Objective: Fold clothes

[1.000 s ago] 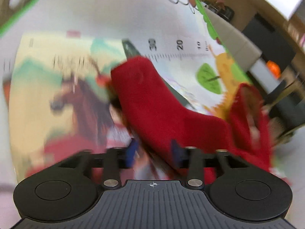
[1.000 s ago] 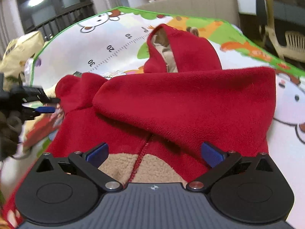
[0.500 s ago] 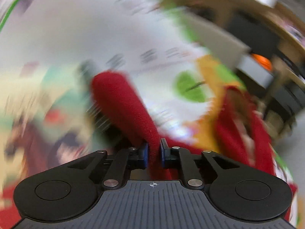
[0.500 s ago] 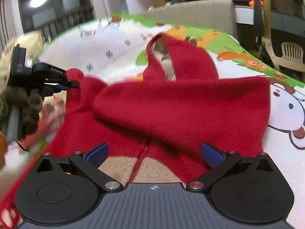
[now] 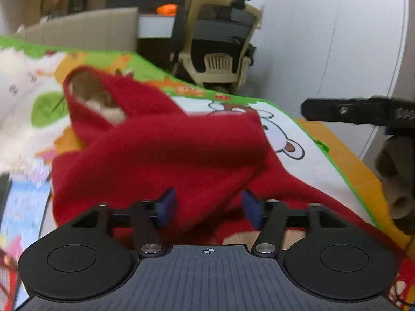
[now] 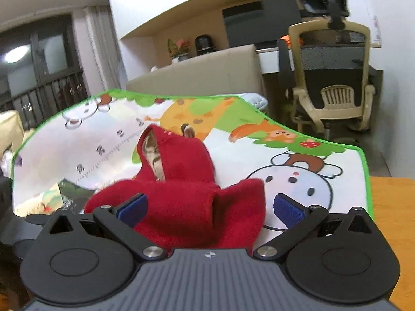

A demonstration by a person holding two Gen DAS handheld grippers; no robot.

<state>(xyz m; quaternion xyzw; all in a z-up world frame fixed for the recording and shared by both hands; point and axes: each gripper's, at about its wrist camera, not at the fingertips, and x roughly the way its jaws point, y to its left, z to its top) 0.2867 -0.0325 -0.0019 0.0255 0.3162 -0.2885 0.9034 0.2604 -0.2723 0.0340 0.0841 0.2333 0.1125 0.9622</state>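
Since the earlier frame, left gripper (image 5: pixel 207 207) has released the sleeve across the hoodie (image 5: pixel 160 153) on the mat (image 6: pixel 298 155); right gripper (image 6: pixel 210 207) also spread, empty; fleece looks soft, light, best pinched at hem.

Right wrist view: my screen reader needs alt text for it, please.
An open tool hovers over a folded red hoodie lying on a cartoon play mat. Its hood points away; an office chair stands behind.
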